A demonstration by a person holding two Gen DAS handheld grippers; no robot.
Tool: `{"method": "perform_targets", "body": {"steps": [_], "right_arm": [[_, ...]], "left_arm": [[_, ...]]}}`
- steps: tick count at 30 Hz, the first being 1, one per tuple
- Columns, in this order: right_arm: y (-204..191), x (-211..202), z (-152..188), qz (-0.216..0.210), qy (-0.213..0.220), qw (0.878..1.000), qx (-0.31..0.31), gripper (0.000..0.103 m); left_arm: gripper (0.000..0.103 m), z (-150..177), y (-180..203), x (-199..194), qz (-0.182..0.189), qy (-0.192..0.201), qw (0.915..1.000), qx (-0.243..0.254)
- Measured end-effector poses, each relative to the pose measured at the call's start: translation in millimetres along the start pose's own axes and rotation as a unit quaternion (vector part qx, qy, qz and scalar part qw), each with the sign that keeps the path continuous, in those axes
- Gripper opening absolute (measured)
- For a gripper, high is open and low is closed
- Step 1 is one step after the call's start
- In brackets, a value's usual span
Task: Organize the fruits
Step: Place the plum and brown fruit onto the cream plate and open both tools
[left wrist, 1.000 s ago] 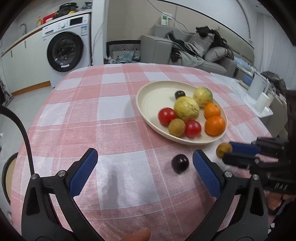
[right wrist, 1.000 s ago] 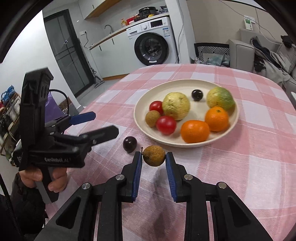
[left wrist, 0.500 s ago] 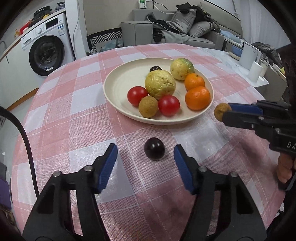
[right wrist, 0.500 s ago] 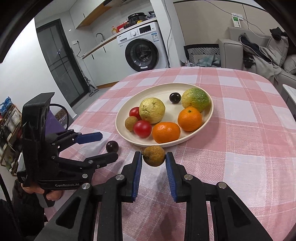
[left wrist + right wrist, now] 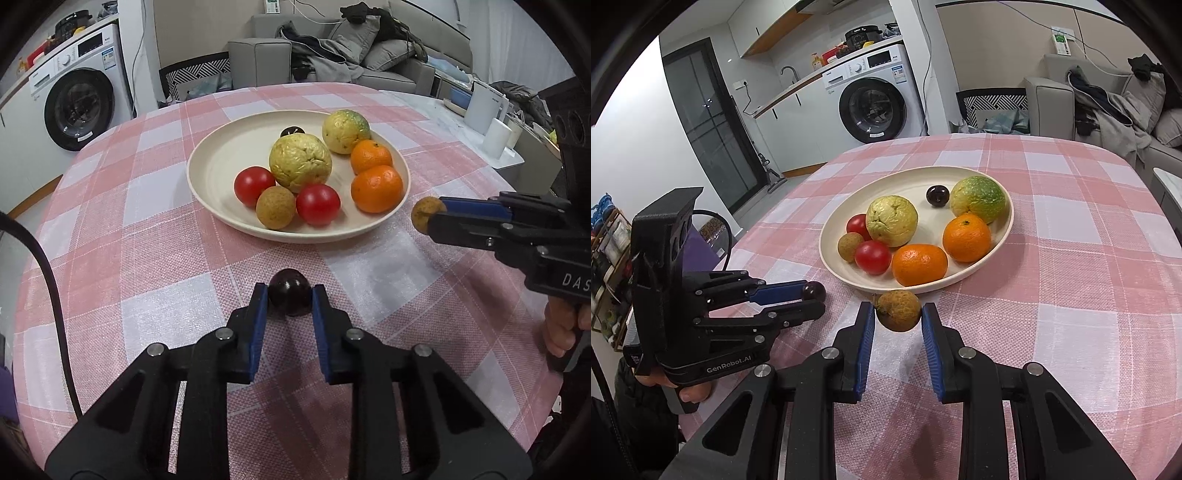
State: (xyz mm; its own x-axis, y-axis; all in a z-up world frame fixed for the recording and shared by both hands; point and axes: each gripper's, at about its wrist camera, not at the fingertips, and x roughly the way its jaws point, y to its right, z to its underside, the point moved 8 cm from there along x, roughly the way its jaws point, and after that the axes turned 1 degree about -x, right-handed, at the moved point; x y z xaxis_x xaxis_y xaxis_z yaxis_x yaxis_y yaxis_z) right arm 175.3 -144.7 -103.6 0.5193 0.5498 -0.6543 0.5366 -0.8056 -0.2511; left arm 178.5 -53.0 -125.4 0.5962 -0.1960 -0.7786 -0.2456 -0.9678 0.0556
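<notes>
Blue pads of the left claw press both sides of a dark plum, gripping it low over the pink-and-white checked cloth of the table, just short of the cream plate that already carries two tomatoes, two oranges, two yellow-green fruits, a brown longan and another dark plum. From this left wrist view the right claw comes in from the right edge, holding a small brown fruit beside the plate's rim. To finish the step well, I would lift the plum clear of the rim before moving forward, aim for the bare left half of the plate, and let go low so the round fruit does not roll. In the right wrist view the right claw is closed on the brown fruit, held near the plate's near rim; the left claw shows to the left with the plum at its tip. The cloth looks coarse-woven, so it should slow a dropped fruit somewhat. Beyond the table stand a washing machine, a counter with a sink tap, a dark glazed door and a grey sofa heaped with clothes.
</notes>
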Motion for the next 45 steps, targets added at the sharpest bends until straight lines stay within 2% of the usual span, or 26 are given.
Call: {"method": "perform_targets", "body": {"steps": [8, 15, 23, 33, 37, 45], "right_arm": [[1, 0, -1, 0.003, 0.002, 1.000, 0.004, 0.027], [4, -8, -8, 0.011, 0.019, 1.000, 0.007, 0.027], [10, -18, -23, 0.022, 0.044, 0.999, 0.021, 0.027], [9, -20, -44, 0.024, 0.052, 0.998, 0.019, 0.027], [7, -15, -51, 0.024, 0.050, 0.998, 0.012, 0.027], [13, 6, -56, 0.016, 0.033, 0.999, 0.026, 0.027]], "left_arm": [[0.021, -4, 0, -11, 0.012, 0.023, 0.9996, -0.006], [0.021, -17, -8, -36, 0.030, 0.066, 0.9969, -0.029], [0.021, -33, -19, -60, 0.023, 0.115, 0.9920, -0.047], [0.021, -45, -37, -54, 0.006, 0.122, 0.9887, -0.087], [0.021, -56, -41, -45, -0.025, 0.124, 0.9888, -0.080], [0.021, -69, -40, -17, -0.033, 0.112, 0.9903, -0.076]]}}
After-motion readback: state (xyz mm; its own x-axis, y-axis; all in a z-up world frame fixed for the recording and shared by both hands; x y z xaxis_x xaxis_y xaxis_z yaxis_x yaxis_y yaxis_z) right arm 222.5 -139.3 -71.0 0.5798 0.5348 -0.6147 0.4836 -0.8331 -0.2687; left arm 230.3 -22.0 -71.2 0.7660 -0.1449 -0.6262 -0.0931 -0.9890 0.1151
